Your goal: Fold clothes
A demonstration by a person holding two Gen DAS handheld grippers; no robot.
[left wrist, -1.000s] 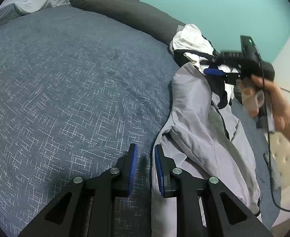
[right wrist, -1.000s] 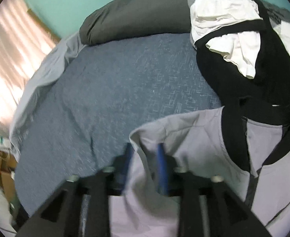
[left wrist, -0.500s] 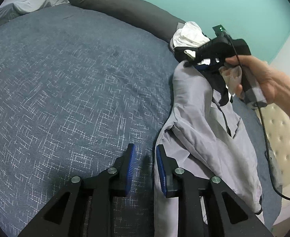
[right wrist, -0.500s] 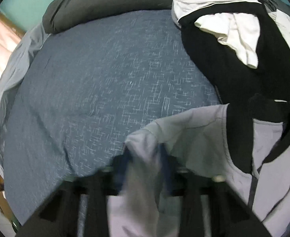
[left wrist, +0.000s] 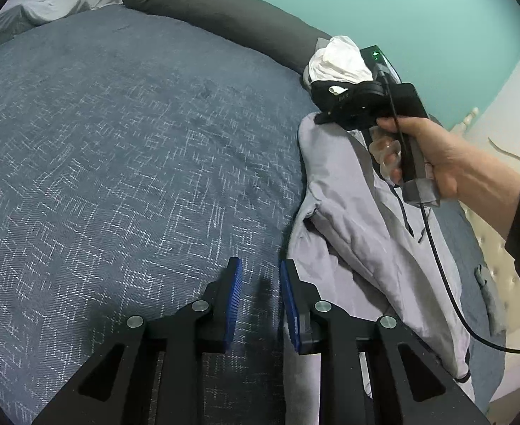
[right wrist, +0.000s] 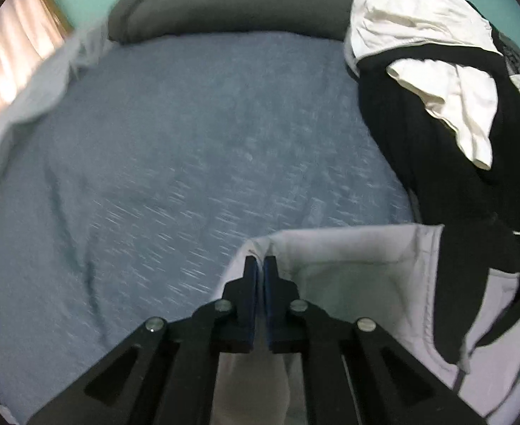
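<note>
Since a second ago, the right gripper [right wrist: 260,265] has been brought down onto the upper corner of the grey jacket [left wrist: 352,219], and its blue pads — then apart with cloth loose between them — are now pinched shut on a fold of that corner, seen at the lower middle of the right wrist view. In the left wrist view the same tool is seen at the upper right, held by a bare hand [left wrist: 433,156] with a black cable [left wrist: 440,269] hanging from it.

By contrast, the left gripper [left wrist: 260,283] has been kept where it was, low in the middle of its frame: its jaws stand a little apart, nothing is held between them, and the jacket's lower edge lies just beside its right pad.

The jacket is spread lengthwise along the right side of the dark blue bedspread [left wrist: 118,177]. A heap of white and black clothes [right wrist: 437,88] lies past its collar end, at the upper right — beside a dark grey pillow [left wrist: 224,10] set against the teal wall [left wrist: 419,7].
</note>
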